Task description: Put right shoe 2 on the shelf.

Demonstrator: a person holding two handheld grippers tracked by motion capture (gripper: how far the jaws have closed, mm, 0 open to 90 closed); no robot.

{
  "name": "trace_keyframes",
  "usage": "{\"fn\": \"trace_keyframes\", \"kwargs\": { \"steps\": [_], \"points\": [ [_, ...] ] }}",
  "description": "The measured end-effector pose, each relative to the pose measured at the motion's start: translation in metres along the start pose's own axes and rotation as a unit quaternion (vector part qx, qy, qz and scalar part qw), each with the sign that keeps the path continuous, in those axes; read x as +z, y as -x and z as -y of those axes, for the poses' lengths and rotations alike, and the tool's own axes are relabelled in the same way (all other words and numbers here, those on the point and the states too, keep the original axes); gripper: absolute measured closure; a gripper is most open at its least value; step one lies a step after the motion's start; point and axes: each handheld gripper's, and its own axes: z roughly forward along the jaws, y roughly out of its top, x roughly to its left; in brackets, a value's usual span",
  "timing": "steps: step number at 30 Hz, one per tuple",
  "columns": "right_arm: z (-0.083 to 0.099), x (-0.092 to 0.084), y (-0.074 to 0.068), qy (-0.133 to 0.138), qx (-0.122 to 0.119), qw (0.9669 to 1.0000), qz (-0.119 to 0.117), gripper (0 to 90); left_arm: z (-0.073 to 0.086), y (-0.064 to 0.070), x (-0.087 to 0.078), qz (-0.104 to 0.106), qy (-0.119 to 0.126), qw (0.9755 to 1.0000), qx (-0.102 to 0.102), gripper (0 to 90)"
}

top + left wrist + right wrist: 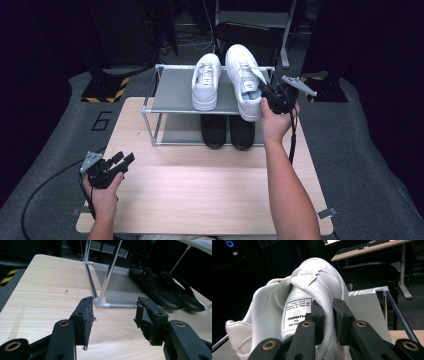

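Two white sneakers are at the top shelf of a metal shoe rack (pixel 165 67). The left sneaker (pixel 206 82) rests flat on the shelf. My right gripper (pixel 268 95) is shut on the collar of the right white sneaker (pixel 243 80), which sticks out past the shelf's front edge. In the right gripper view the jaws pinch the padded side wall of that white sneaker (pixel 312 290), one jaw inside beside the tongue label. My left gripper (pixel 122 161) rests open near the table's front left corner; in its own view, my left gripper (pixel 114 315) holds nothing.
A pair of black flip-flops (pixel 227 131) lies on the rack's lower shelf, also black flip-flops (pixel 162 291) in the left gripper view. The wooden table (pixel 200 195) stretches bare in front of the rack. A black chair (pixel 247 37) and dark equipment stand behind.
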Motion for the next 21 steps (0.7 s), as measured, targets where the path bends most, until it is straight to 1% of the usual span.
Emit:
{"fn": "trace_keyframes", "kwargs": {
  "steps": [4, 7, 10, 13, 18, 21],
  "points": [
    [-0.005, 0.012, 0.001, -0.007, 0.007, 0.9999, 0.007, 79.7, -0.001, -0.002, -0.002, 0.0, 0.003, 1.0, -0.003, 47.7],
    [-0.009, 0.019, 0.0, -0.011, 0.004, 0.9998, 0.014, 79.7, -0.001, -0.003, -0.003, -0.002, 0.005, 1.0, -0.005, 47.8],
    [-0.013, 0.025, 0.0, -0.013, 0.006, 0.9997, 0.019, 79.6, 0.0, -0.002, -0.002, 0.0, 0.002, 1.0, -0.003, 47.8],
    [-0.016, 0.031, 0.0, -0.017, 0.011, 0.9996, 0.022, 79.6, 0.0, 0.0, -0.002, 0.0, 0.003, 1.0, 0.001, 47.8],
    [-0.019, 0.04, -0.003, -0.027, 0.0, 0.9991, 0.031, 79.5, -0.001, -0.002, -0.004, -0.001, 0.008, 1.0, 0.001, 47.8],
    [-0.019, 0.045, -0.004, -0.033, 0.003, 0.999, 0.029, 79.5, -0.001, -0.002, -0.005, -0.002, 0.009, 1.0, 0.0, 47.8]
  ]
}}
